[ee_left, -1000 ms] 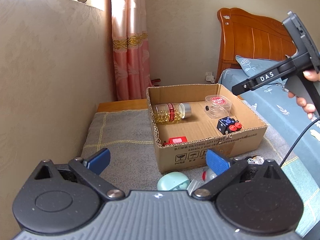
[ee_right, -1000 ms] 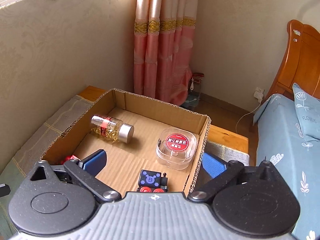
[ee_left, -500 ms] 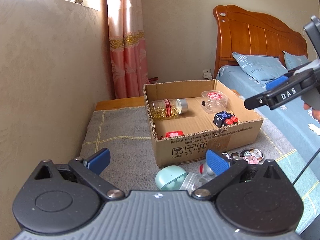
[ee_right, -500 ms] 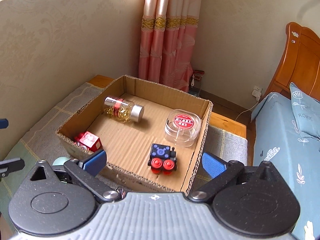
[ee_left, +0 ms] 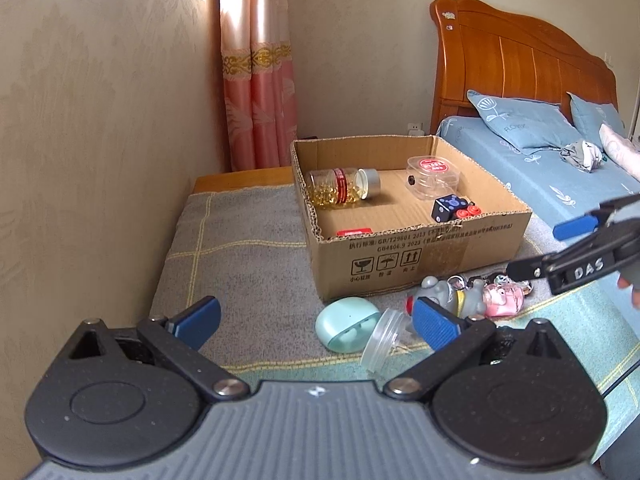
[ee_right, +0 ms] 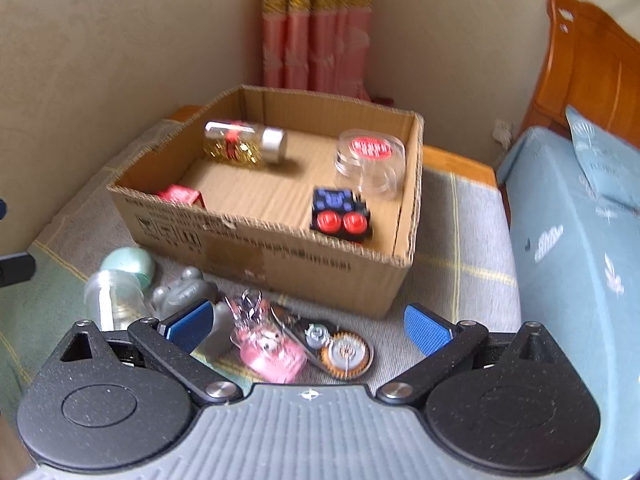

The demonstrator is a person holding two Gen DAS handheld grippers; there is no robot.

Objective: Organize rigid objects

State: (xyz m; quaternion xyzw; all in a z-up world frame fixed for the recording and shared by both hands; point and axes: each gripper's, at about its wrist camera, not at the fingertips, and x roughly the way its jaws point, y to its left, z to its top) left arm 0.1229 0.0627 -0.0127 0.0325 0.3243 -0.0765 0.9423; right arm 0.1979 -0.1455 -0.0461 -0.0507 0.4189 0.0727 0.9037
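A cardboard box [ee_left: 440, 252] [ee_right: 280, 256] on a grey mat holds a capsule bottle [ee_left: 344, 188] [ee_right: 244, 146], a clear round case with a red label [ee_left: 432, 174] [ee_right: 370, 160], a black toy with red buttons [ee_left: 452, 208] [ee_right: 340, 216] and a small red box [ee_right: 178, 194]. In front of it lie a mint case [ee_left: 346, 328] [ee_right: 130, 264], a clear jar [ee_left: 384, 342] [ee_right: 112, 300], a grey figure [ee_left: 440, 292] [ee_right: 182, 290], a pink toy [ee_right: 268, 350] and a keychain [ee_right: 340, 354]. My left gripper [ee_left: 316, 324] is open and empty. My right gripper [ee_right: 308, 328] is open above the pink toy.
A wall runs along the left. A bed [ee_left: 560, 172] with blue bedding and a wooden headboard [ee_left: 512, 56] stands to the right. A pink curtain [ee_left: 260, 92] hangs behind the box. The right gripper also shows at the right edge of the left wrist view [ee_left: 580, 248].
Both grippers have pulled back from the box. The right gripper left the box interior and dropped low over the loose items in front of it. Both stayed open.
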